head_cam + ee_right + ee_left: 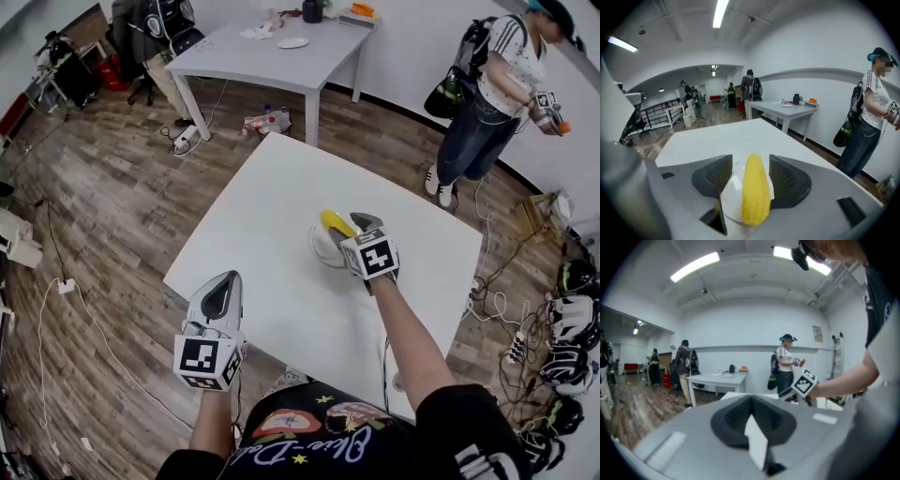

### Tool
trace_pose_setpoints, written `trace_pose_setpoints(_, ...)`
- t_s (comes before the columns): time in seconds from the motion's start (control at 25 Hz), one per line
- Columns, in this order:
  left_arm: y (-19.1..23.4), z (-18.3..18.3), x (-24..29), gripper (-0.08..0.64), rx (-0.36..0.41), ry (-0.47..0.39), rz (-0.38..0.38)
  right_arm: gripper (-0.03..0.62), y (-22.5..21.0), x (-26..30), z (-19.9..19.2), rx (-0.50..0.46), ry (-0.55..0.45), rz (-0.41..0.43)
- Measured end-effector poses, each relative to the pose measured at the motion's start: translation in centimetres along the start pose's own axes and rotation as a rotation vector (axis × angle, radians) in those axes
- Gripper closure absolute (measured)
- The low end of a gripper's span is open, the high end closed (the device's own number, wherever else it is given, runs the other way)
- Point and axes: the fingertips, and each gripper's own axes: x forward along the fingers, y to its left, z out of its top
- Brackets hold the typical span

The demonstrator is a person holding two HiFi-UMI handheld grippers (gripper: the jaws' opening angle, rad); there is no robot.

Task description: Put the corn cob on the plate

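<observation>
The right gripper (750, 160) has its jaws apart, one on each side of the corn cob (755, 192). A clear gap shows on the left of the cob. On the right the jaw sits just beside it, and I cannot tell whether it touches. The cob lies lengthwise along the jaws on a small white plate (730, 192), which shows beneath it in the lower middle of the right gripper view. In the head view, plate and cob sit right of centre on the white table (272, 197), with the gripper's marker cube just in front of them.

The left gripper (751, 403) has its jaws together with nothing between them. It is at the lower left of the head view, near the table's near edge and well apart from the plate.

With the cob lying on the plate and the jaws open, this looks like the release step at the end of the task. The next move calls for drawing the right gripper straight back along the cob's length, with the jaws kept wide. A sideways drift could let the near jaw nudge the cob and roll it off the shallow plate.
</observation>
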Motion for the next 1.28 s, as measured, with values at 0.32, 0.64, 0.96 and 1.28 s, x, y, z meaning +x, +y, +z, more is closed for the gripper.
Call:
trace_pose_setpoints(0.32,-1.8,4.0,0.0,0.561,0.083,-0.103,-0.051,0.575,3.2,-15.1,4.3,0.129,-0.419,0.038)
trace_pose_setpoints(0.64,-5.7,5.7,1.5,0.561,0.181,-0.133,-0.140,0.575,6.1,-23.5,6.2,0.147,-0.582,0.042)
trace_pose_setpoints(0.96,-7.2,6.2,1.8,0.561,0.185,-0.138,-0.174,0.575,5.4,-25.3,6.0,0.165,-0.605,0.009)
trace_pose_setpoints(1.28,-7.2,6.5,1.7,0.561,0.189,-0.141,-0.173,0.575,5.7,-25.8,6.6,0.188,-0.629,0.036)
